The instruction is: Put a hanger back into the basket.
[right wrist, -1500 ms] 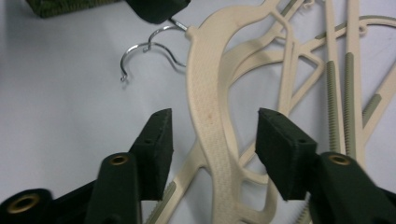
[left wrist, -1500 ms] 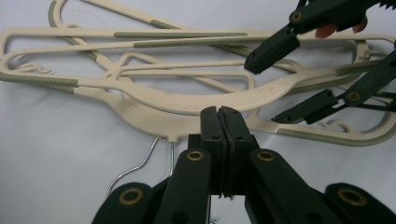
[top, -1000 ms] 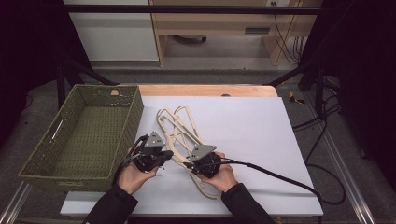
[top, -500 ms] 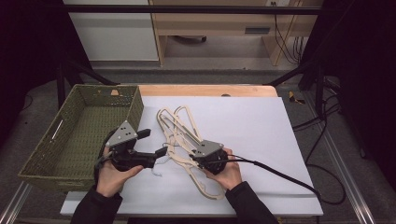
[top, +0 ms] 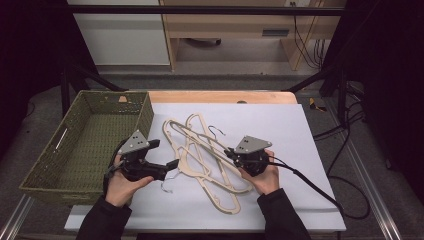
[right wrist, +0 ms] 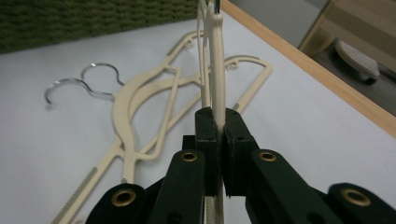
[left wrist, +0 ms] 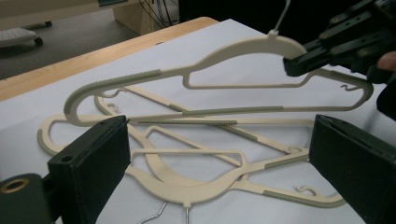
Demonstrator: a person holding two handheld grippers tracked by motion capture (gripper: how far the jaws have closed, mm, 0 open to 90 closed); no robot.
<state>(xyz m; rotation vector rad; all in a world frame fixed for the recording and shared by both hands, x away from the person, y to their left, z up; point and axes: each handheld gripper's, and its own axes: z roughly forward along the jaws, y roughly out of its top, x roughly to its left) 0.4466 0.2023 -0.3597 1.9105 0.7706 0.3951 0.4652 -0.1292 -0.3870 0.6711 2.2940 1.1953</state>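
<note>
Several cream plastic hangers (top: 212, 176) with wire hooks lie tangled in the middle of the white table cover (top: 280, 125). My right gripper (top: 231, 152) is shut on the end of one hanger (top: 200, 137) and holds it tilted up above the pile. In the right gripper view the jaws clamp that hanger (right wrist: 215, 70) edge-on. My left gripper (top: 164, 154) is at the pile's left side, open, aimed right. In the left gripper view its jaws stand wide apart around the flat hangers (left wrist: 196, 182), touching none. The raised hanger (left wrist: 233, 51) and the right gripper (left wrist: 336, 42) are beyond.
A green woven basket (top: 50, 160) stands at the table's left, close behind my left hand. A wooden table edge (top: 220, 96) runs along the far side. Cables (top: 310, 180) trail from the right gripper over the bare cover at the right.
My left gripper has pulled left, away from the right gripper, toward the basket. The right gripper has shifted right and slightly away from me, keeping hold of the hanger.
</note>
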